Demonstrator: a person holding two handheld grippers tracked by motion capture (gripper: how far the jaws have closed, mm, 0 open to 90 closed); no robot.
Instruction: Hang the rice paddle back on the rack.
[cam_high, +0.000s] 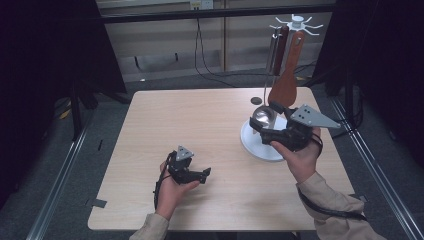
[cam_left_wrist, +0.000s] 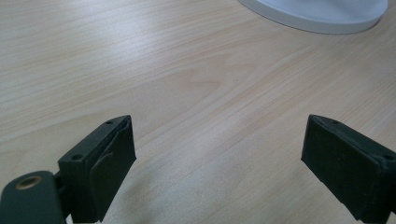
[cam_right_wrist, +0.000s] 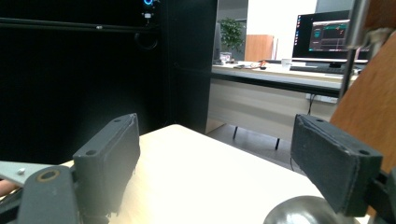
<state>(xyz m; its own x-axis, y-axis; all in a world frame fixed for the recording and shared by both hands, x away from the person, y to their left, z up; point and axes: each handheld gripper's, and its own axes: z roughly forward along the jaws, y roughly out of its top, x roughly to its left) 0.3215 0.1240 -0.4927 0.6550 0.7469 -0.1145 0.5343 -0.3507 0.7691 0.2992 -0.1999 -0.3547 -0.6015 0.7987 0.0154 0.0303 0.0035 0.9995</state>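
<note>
A utensil stand with a round white base (cam_high: 250, 141) and a white hook crown (cam_high: 297, 22) stands at the table's right side. A wooden spatula (cam_high: 286, 75) and metal utensils hang from it, and a shiny metal ladle bowl (cam_high: 263, 117) hangs low over the base. My right gripper (cam_high: 261, 131) is open over the base, right beside the ladle bowl (cam_right_wrist: 303, 212), with the wooden spatula (cam_right_wrist: 369, 98) at its right. My left gripper (cam_high: 202, 176) rests open low over the table near the front, and the white base (cam_left_wrist: 322, 14) lies ahead of it.
The light wooden table (cam_high: 200, 125) has bare room in its middle and left. A small dark disc (cam_high: 256, 100) lies behind the stand. Black frames and curtains stand on both sides, and cables run along the floor behind.
</note>
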